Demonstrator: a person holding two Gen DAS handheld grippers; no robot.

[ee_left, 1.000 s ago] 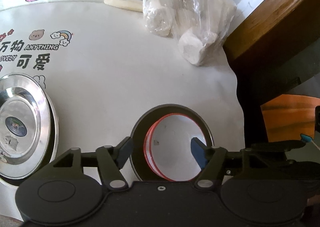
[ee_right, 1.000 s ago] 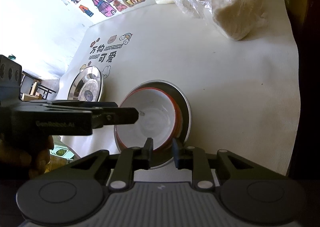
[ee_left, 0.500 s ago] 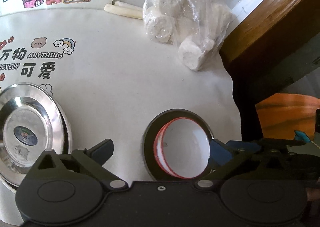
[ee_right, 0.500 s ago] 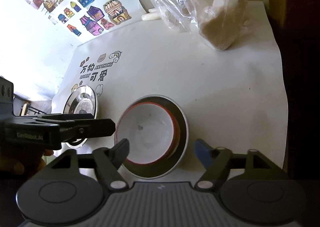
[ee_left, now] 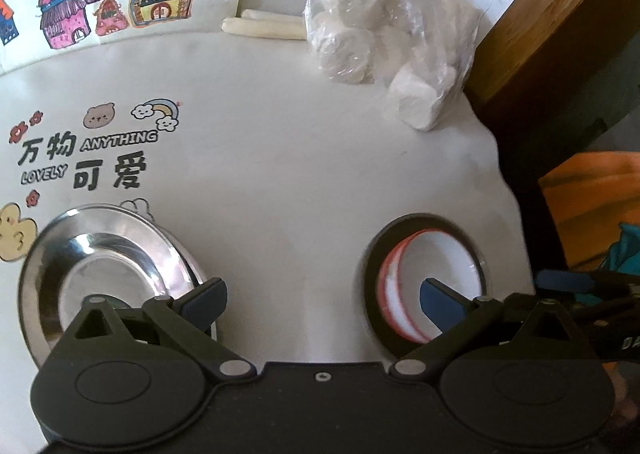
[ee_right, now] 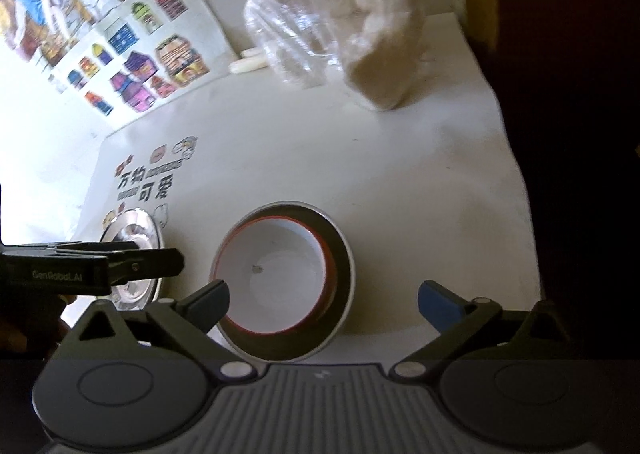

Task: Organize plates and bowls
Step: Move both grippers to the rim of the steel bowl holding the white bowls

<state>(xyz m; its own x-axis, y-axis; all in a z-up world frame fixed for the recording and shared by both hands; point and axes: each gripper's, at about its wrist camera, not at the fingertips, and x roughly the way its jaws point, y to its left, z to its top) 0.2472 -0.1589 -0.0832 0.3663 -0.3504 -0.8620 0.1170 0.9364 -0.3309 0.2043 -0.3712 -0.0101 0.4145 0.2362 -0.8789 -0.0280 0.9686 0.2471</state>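
Two stacks stand on the table: steel plates [ee_left: 108, 274] near its left edge, and a white bowl [ee_right: 276, 278] nested in a steel bowl [ee_right: 340, 282] near its right edge. Left gripper [ee_left: 320, 296] and right gripper [ee_right: 322, 300] are released, the right's jaws having just opened, nothing between them. Judged: nesting step complete; next calls for checking for further dishes.

- The bowl [ee_right: 280, 278] is white inside with a red rim.
- It sits in a dark bowl [ee_right: 340, 294] with a silvery edge.
- The plates [ee_left: 108, 274] are shiny silver.
- The counter [ee_left: 300, 181] is white, printed with black characters, a bear and a rainbow.
- Each hand-held gripper [ee_left: 322, 300] is black with blue pads [ee_left: 440, 300].
- The bag [ee_left: 392, 41] is clear, holding white rolls.
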